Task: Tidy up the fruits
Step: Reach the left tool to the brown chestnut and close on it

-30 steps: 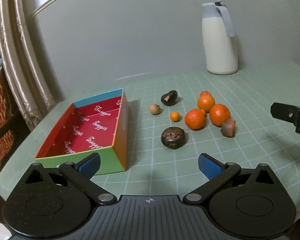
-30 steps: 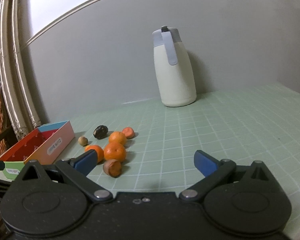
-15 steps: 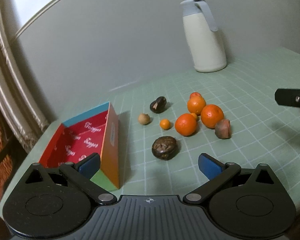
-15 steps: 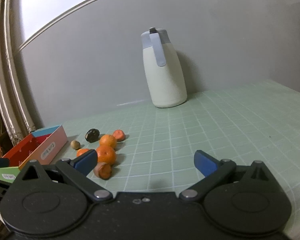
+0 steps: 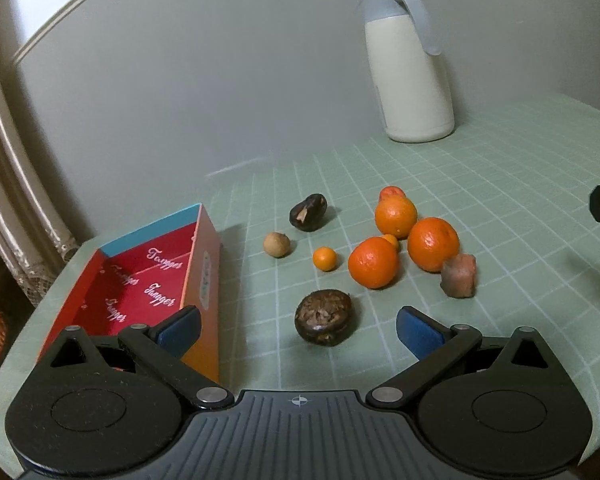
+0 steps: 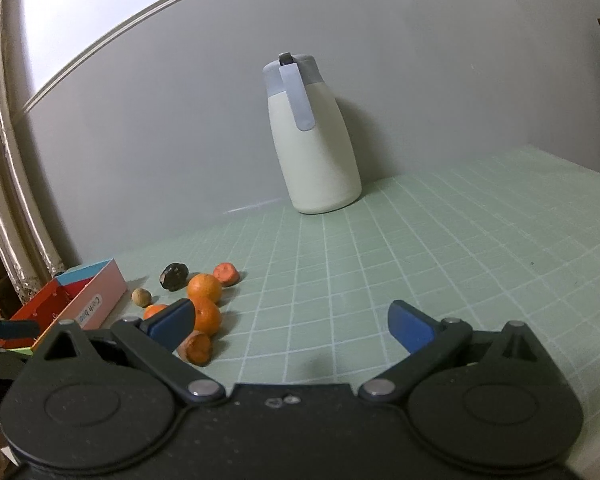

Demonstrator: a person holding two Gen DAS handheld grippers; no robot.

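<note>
Since nothing sits between the blue pads yet, we have both tools free: our left gripper [image 5: 298, 324] stands with its jaws spread wide, and our right gripper [image 6: 290, 324] is likewise wide apart and holding nothing.

Just ahead of the left gripper, between its fingertips and a little beyond, lies the dark round fruit [image 5: 323, 323], squat, wrinkled and matte, probably firm-shelled and light; we would close across its widest middle. Further ahead and to the right cluster three mandarins [image 5: 374, 262], glossy, dimpled and round. We judge them soft-skinned and apt to roll or bruise, so a gentle squeeze across the equator suits them. Beside them to the right rests a pinkish-brown chunk [image 5: 459, 275], irregular and rough-cut, easier to pinch on its flatter faces. A tiny kumquat [image 5: 324, 259], a tan nut-like ball [image 5: 277, 244] and a second dark fruit [image 5: 308, 213] lie further ahead; the small ones may slip out of wide pads.

To the left of the left gripper sits the open cardboard box [image 5: 206, 264], red-lined, light, liable to slide. A smooth cream jug [image 6: 314, 146] stands far ahead on the green gridded cloth [image 6: 440, 248].
</note>
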